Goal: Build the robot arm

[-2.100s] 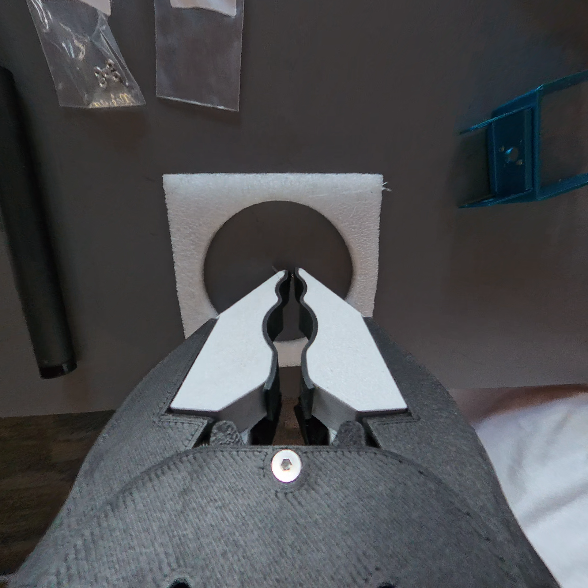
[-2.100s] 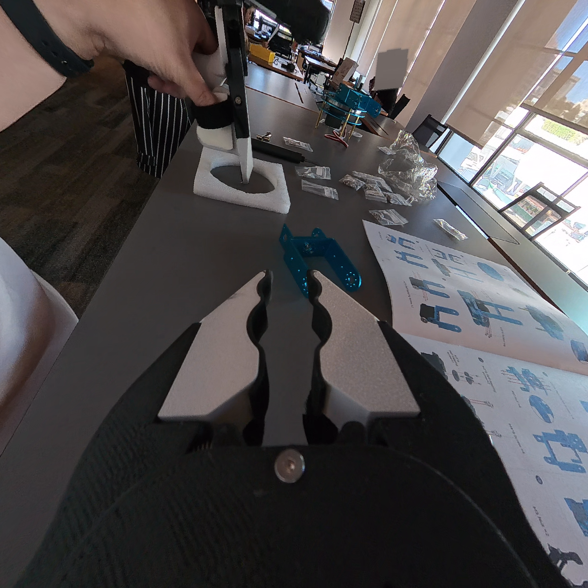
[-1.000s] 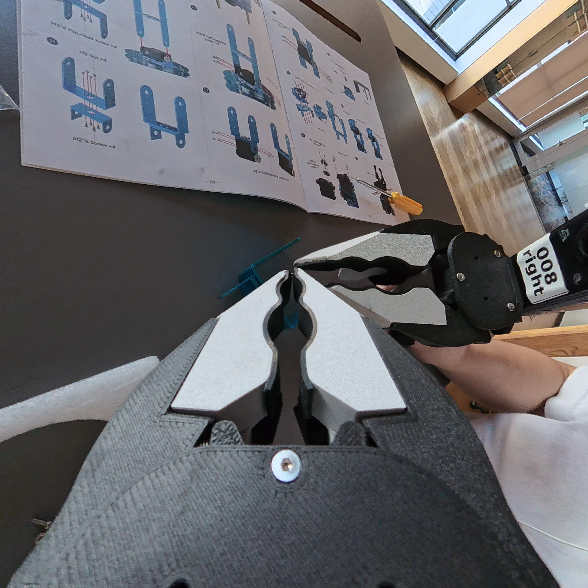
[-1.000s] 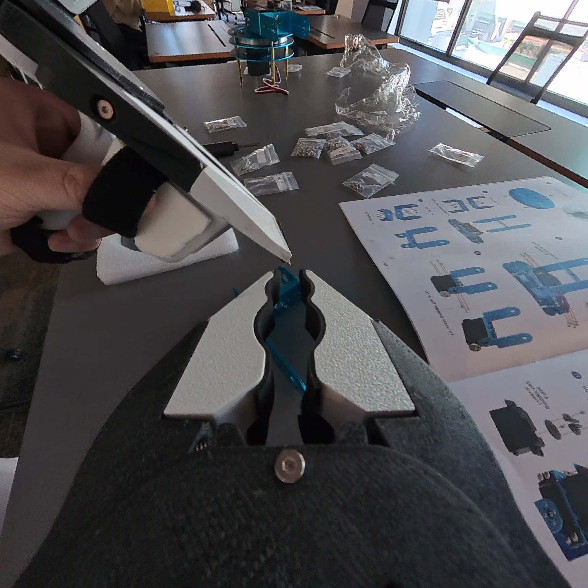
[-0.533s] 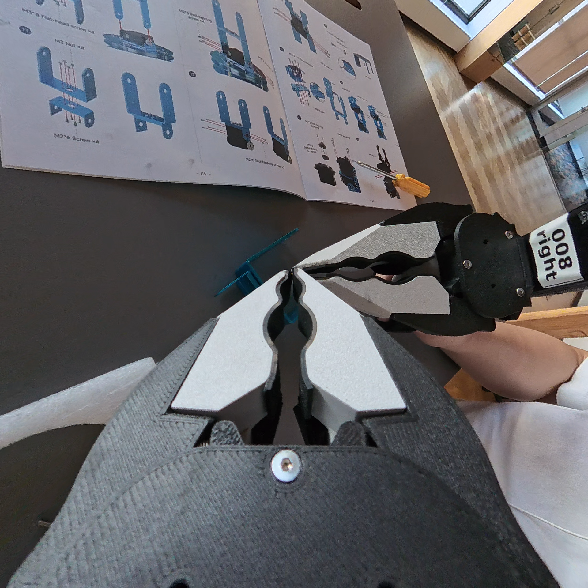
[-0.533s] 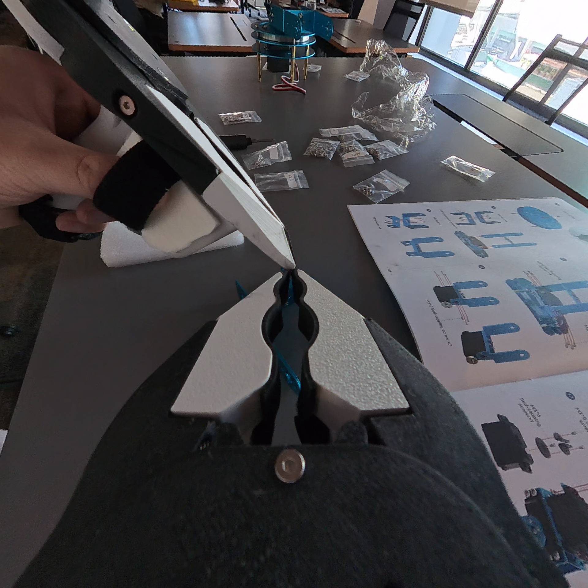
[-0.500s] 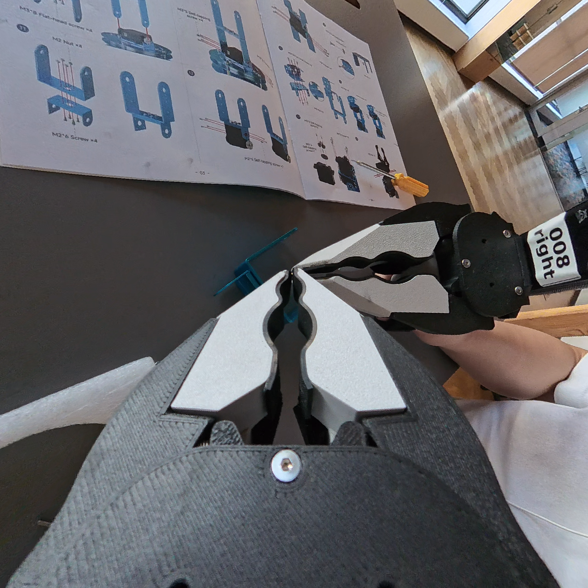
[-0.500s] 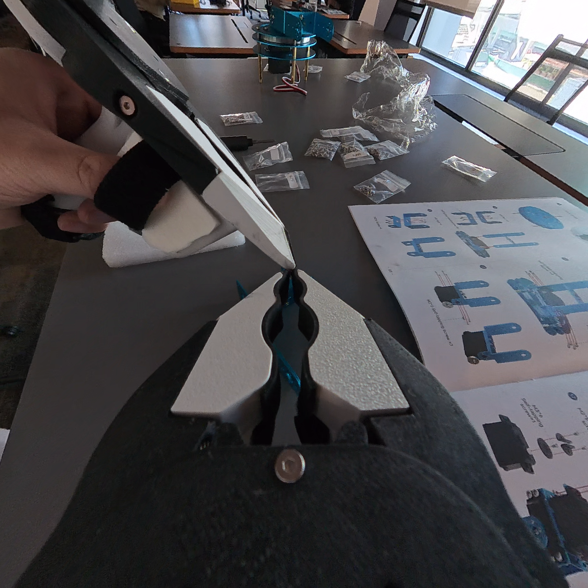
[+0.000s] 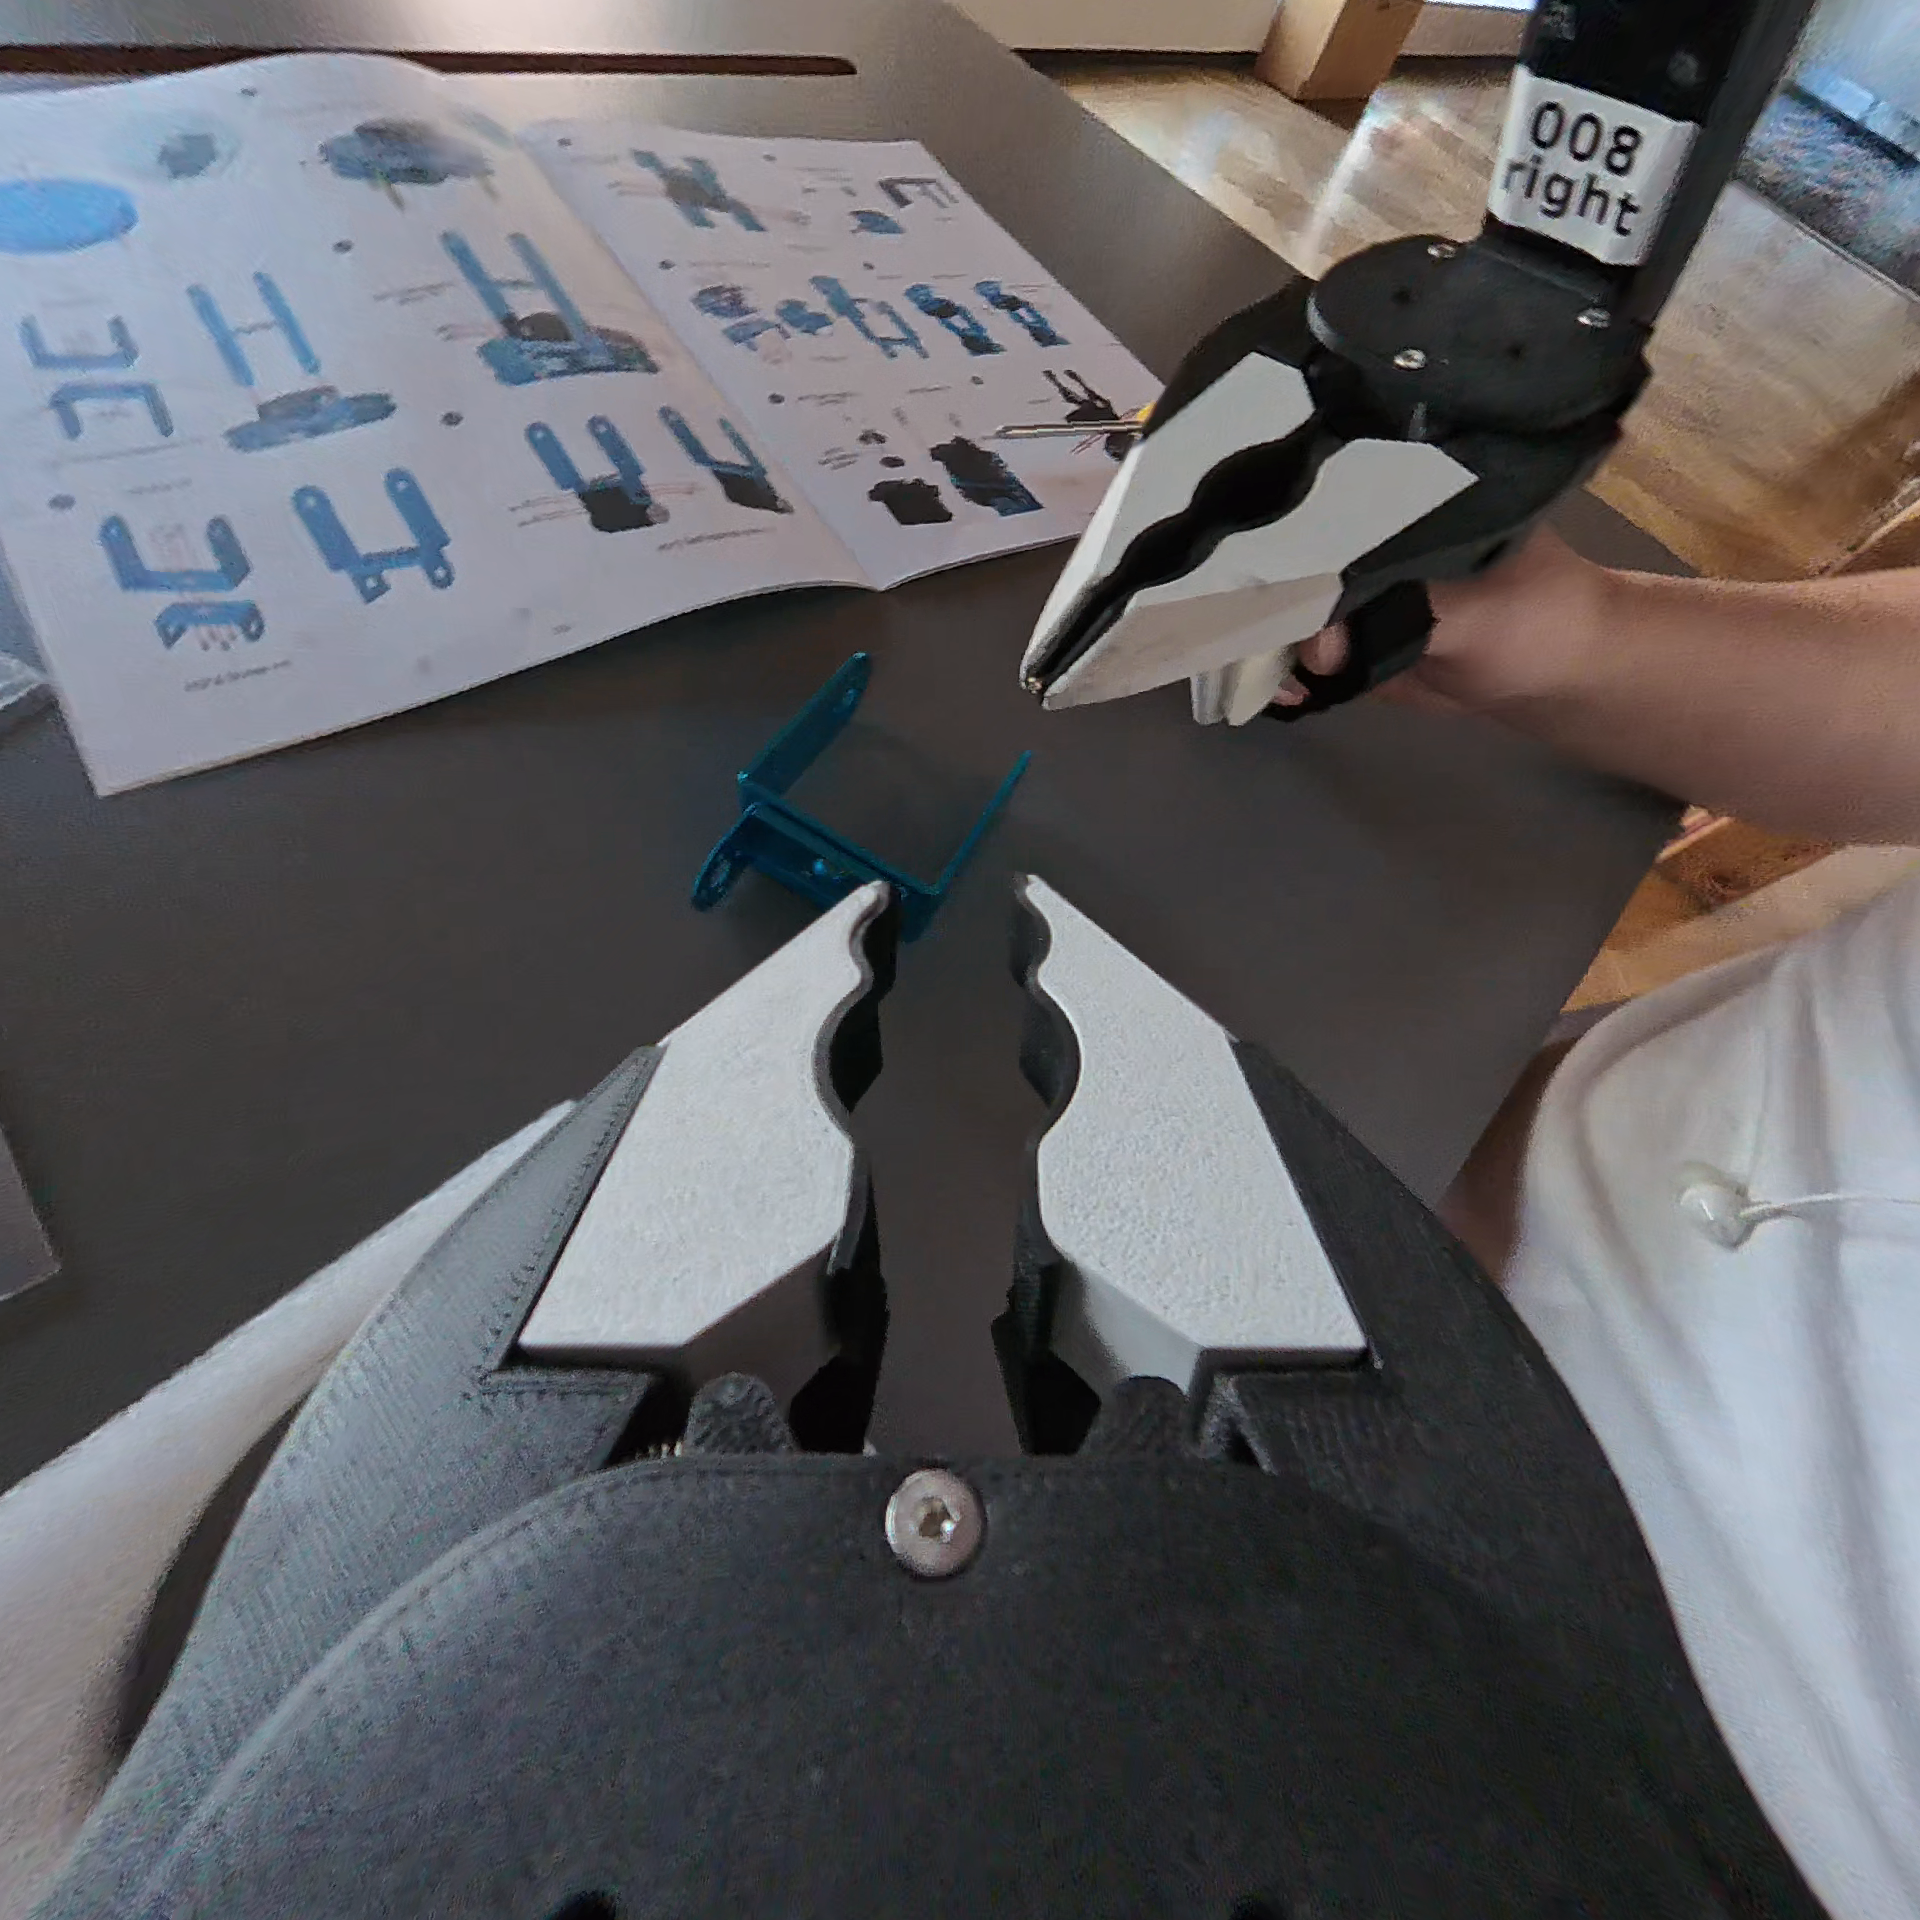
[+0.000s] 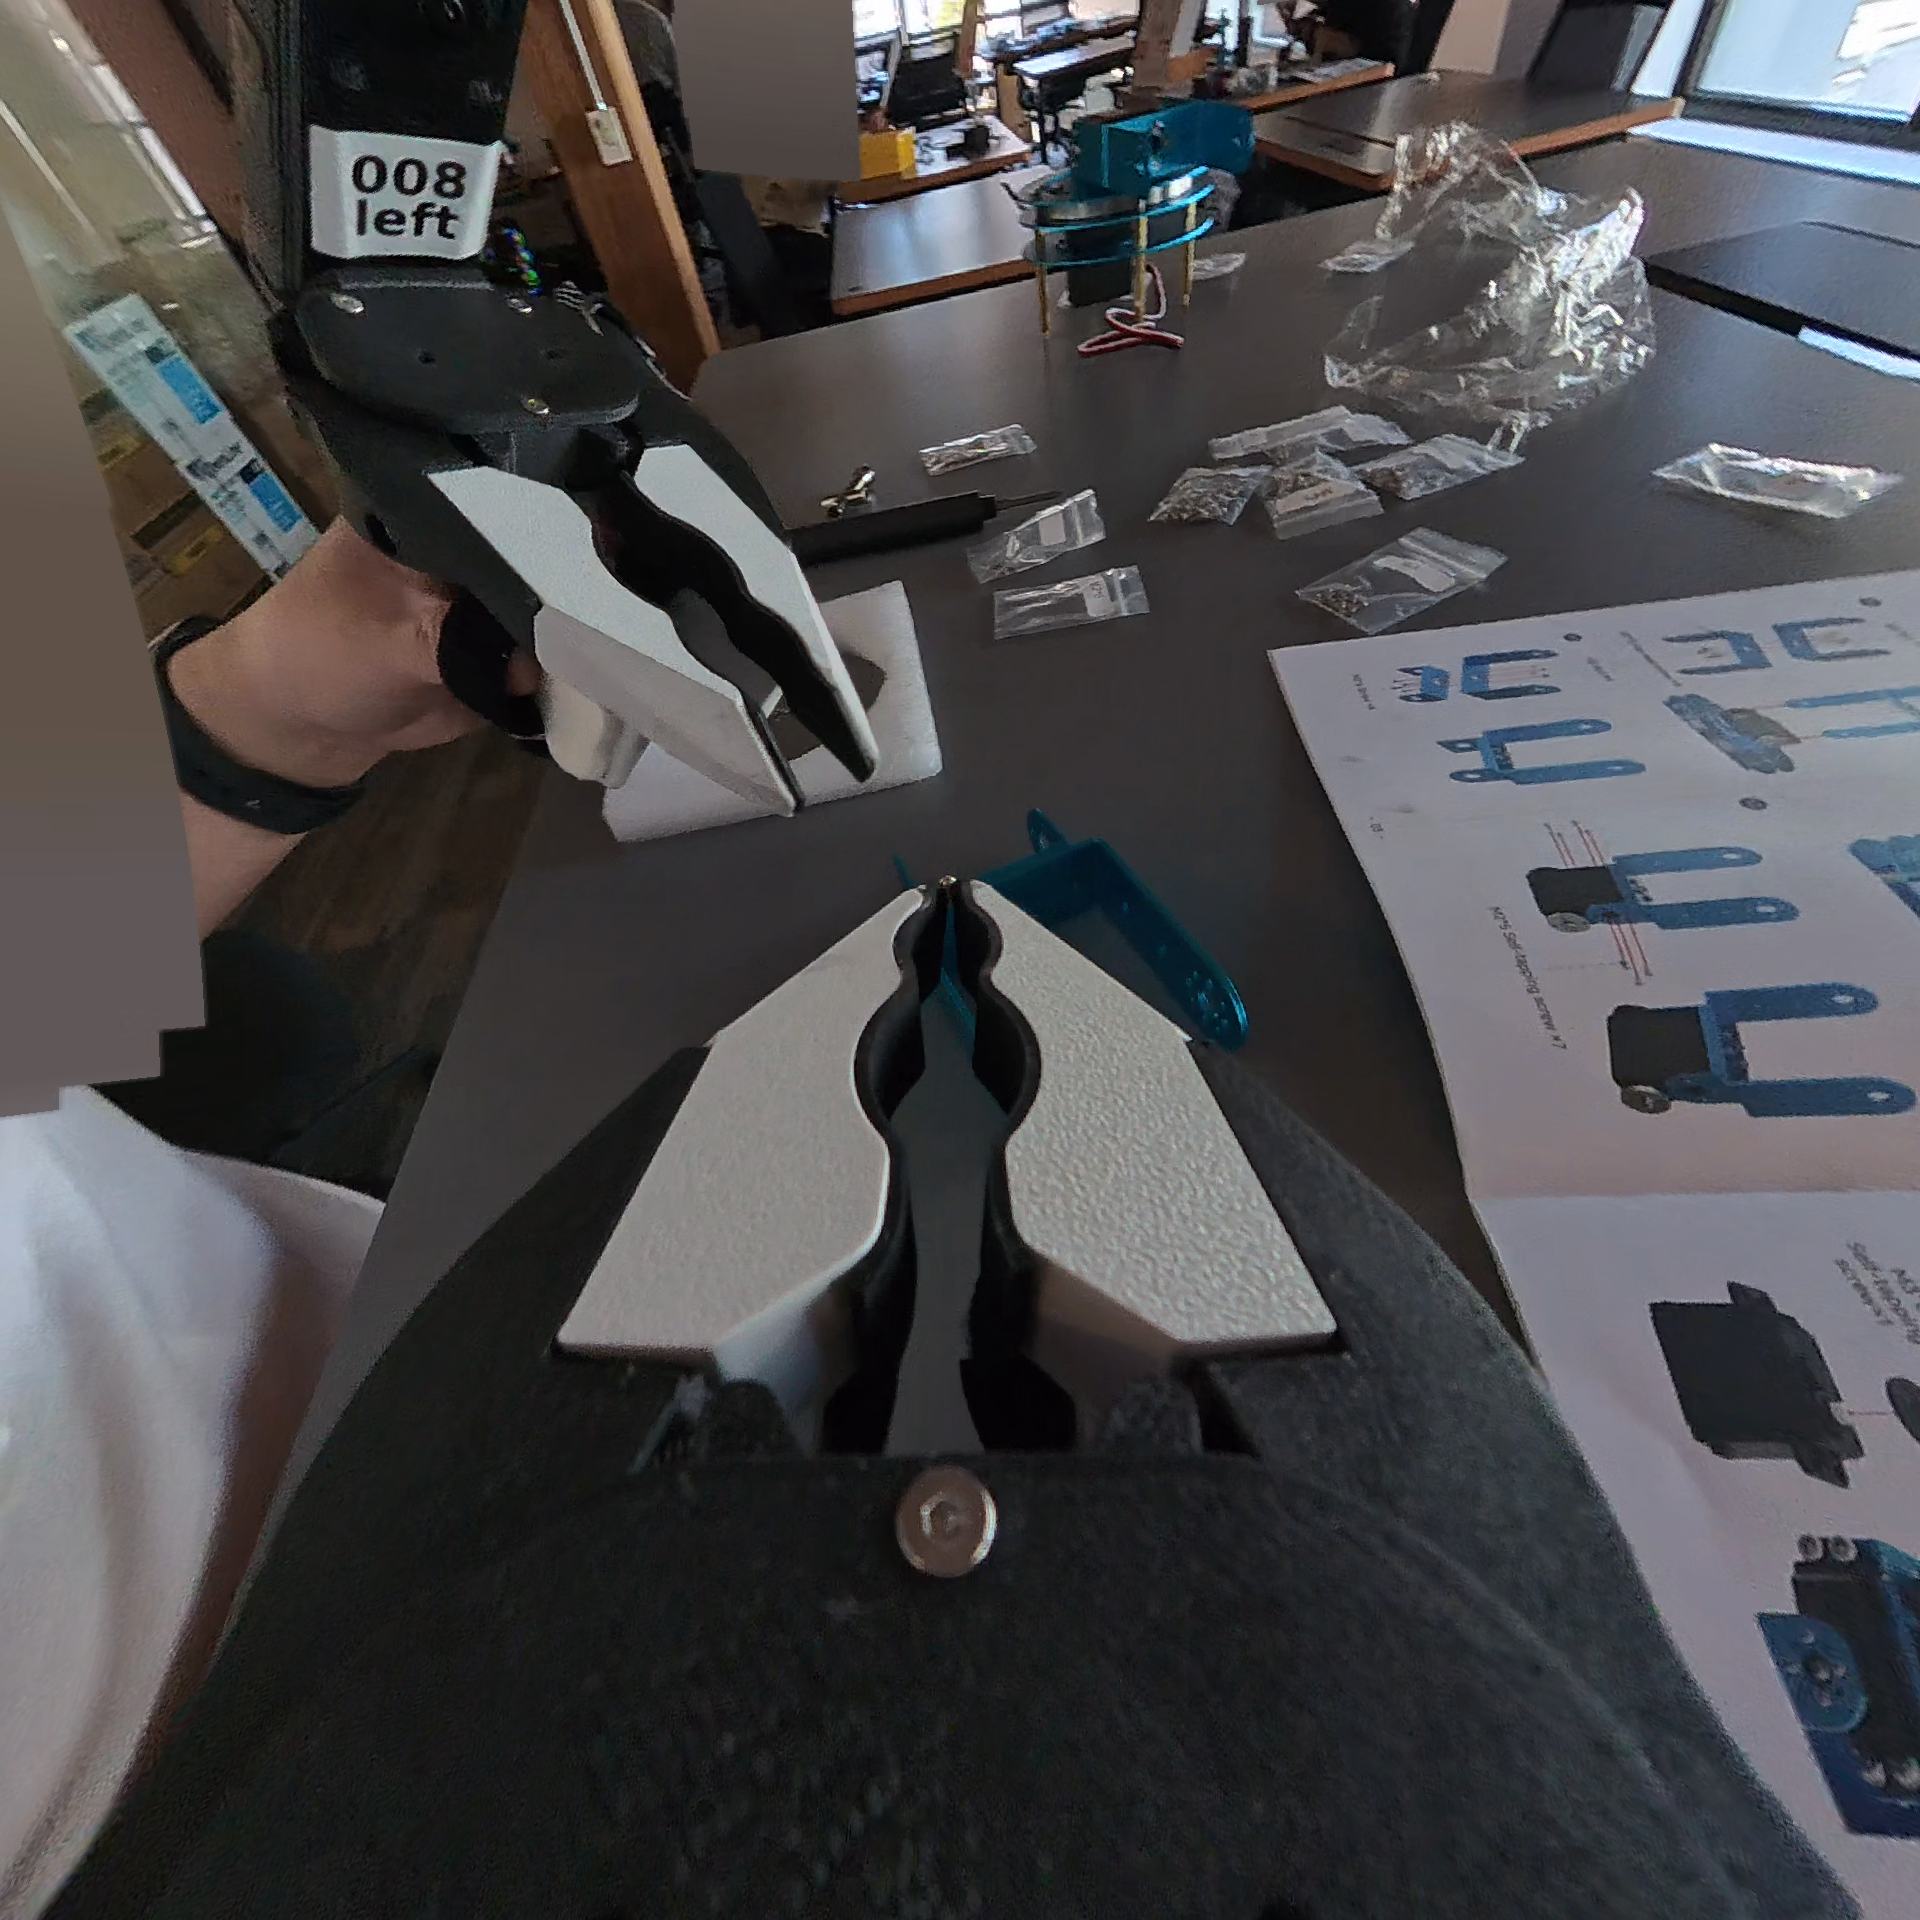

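My left gripper (image 9: 951,894) is open and empty, low over the dark table just short of a blue U-shaped metal bracket (image 9: 831,821). My right gripper (image 10: 948,891) is shut on a small screw (image 10: 948,883) pinched at its very tips, held above the same bracket (image 10: 1122,935). In the left wrist view the right gripper (image 9: 1039,688) hangs tips-down to the right of the bracket. In the right wrist view the left gripper (image 10: 826,784) is at the upper left with its jaws apart, over a white foam square (image 10: 883,665).
An open instruction booklet (image 10: 1662,883) lies right of the bracket. Small bags of hardware (image 10: 1070,597), a black tool handle (image 10: 914,520), crumpled plastic (image 10: 1496,301) and a blue assembly on posts (image 10: 1132,177) sit farther back. The table's near edge (image 9: 1538,1039) borders a person's white shirt. The grippers' ends are close to 5 cm from one another. From my left tips it is roughly 25 cm to the black tool handle (image 10: 914,520); from my right, 30 cm.
The two grippers' tips were touching half a second ago. Now the left gripper has opened and pulled back, and the right gripper has lifted away, shut on the small screw.
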Demonstrator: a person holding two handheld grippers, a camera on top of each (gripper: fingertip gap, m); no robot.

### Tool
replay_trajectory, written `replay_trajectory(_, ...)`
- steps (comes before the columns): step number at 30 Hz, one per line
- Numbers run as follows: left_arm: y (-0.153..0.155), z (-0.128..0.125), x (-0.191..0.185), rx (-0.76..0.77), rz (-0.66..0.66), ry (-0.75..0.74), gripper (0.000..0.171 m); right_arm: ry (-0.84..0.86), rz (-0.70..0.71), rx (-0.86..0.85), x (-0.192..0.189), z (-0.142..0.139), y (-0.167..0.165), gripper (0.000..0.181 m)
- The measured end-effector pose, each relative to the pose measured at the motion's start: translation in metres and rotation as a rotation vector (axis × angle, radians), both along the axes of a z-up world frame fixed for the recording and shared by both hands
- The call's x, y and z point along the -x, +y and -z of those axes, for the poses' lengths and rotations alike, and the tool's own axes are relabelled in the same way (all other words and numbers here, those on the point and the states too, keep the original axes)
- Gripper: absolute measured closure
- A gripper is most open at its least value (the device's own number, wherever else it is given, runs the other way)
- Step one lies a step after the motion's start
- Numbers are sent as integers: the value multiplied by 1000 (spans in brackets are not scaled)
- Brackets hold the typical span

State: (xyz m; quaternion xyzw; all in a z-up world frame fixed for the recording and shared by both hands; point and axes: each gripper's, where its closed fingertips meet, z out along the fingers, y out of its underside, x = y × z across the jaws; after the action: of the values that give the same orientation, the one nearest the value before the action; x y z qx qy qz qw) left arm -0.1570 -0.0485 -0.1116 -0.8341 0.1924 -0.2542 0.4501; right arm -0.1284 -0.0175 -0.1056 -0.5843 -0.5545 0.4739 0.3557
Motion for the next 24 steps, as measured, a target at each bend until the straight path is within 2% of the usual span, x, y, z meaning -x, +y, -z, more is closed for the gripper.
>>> replay_trajectory(2,-2,-3,-7,-7,32,-35,152,11,-34,-36,-2,-1,-1,181)
replay_trajectory(4,-2,-2,-13,71,52,-135,150,38,-84,-77,-2,-5,-5,181)
replay_trajectory(6,-5,-3,-23,169,96,-273,146,77,-125,-134,-1,-11,-10,181)
replay_trajectory(8,-3,-10,-28,236,109,-430,151,125,-162,-191,-1,-18,-17,181)
replay_trajectory(12,0,-36,-32,283,144,-757,156,192,-189,-306,-2,-26,-26,181)
replay_trajectory(14,-1,-37,-36,307,160,-794,157,207,-198,-336,-2,-27,-30,181)
replay_trajectory(16,-3,-32,-40,333,167,-771,157,215,-203,-347,-2,-27,-32,181)
replay_trajectory(24,-3,-38,-45,321,215,-815,161,277,-224,-323,-4,-35,-37,181)
